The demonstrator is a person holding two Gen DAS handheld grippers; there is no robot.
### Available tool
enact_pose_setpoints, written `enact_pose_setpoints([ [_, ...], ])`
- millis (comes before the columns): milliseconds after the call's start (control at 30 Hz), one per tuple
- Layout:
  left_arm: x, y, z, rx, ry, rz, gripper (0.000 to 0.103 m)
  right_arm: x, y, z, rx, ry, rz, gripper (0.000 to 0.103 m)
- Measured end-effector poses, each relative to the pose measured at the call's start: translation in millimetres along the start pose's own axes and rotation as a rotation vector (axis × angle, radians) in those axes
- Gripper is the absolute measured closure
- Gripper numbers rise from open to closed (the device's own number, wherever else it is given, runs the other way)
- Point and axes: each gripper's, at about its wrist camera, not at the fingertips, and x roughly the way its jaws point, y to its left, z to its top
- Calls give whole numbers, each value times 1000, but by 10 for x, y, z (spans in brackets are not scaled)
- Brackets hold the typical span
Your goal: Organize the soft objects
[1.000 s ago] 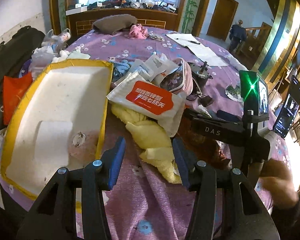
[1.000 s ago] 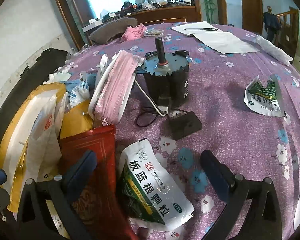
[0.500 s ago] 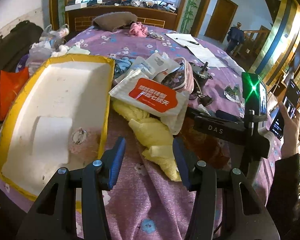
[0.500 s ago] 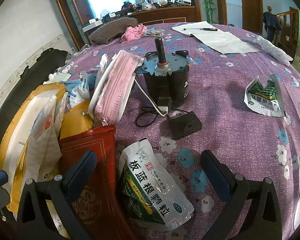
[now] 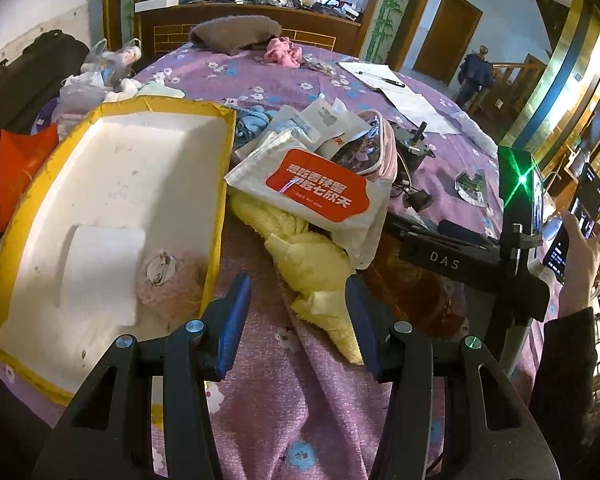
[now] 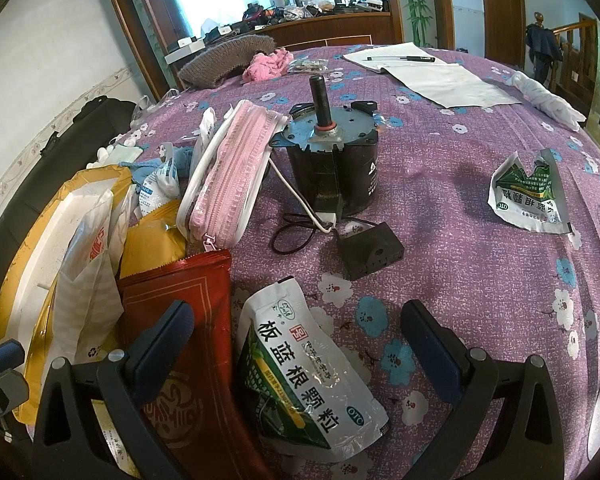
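A yellow towel (image 5: 312,264) lies crumpled on the purple flowered tablecloth (image 5: 300,420), partly under a white pouch with a red label (image 5: 316,192). My left gripper (image 5: 298,304) is open, its fingers on either side of the towel's near end. A white foam box with yellow rim (image 5: 112,216) sits left of it. My right gripper (image 6: 298,344) is open over a white and green medicine sachet (image 6: 300,376) and beside a red packet (image 6: 180,344). A pink zip pouch (image 6: 228,180) leans behind them.
A black motor (image 6: 332,164) with a cord and plug stands mid-table. A torn sachet (image 6: 528,192) lies right. A brown knit hat (image 6: 224,60), pink cloth (image 6: 268,64), papers and pen (image 6: 428,72) lie at the far side. A hand holds a phone (image 5: 580,216).
The left wrist view has lifted and tilted slightly, showing more of the foam box. A hand with a phone has come up at the right. The right gripper has not moved.
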Motion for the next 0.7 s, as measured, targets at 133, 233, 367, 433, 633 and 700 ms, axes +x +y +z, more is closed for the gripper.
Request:
enact_pose_setpoints([
  [133,-6,-2,-5,-3,3,-2,54,0,1,0,0,0,0,1],
  [233,-21,-25,-19,5,-1,1,54,1,1,-1,0,0,0,1],
  [367,-18,-51,-34,11,5,2,54,-2,0,0,0,0,0,1],
  [433,-24,-58,-41,14,5,4,54,3,2,-1,0,1,0,1],
  [633,-25,-71,-47,18,5,6,54,0,2,0,-1,1,-1,1],
  [700,-22,-68,-45,16,6,6,54,-5,1,1,-1,1,-1,1],
])
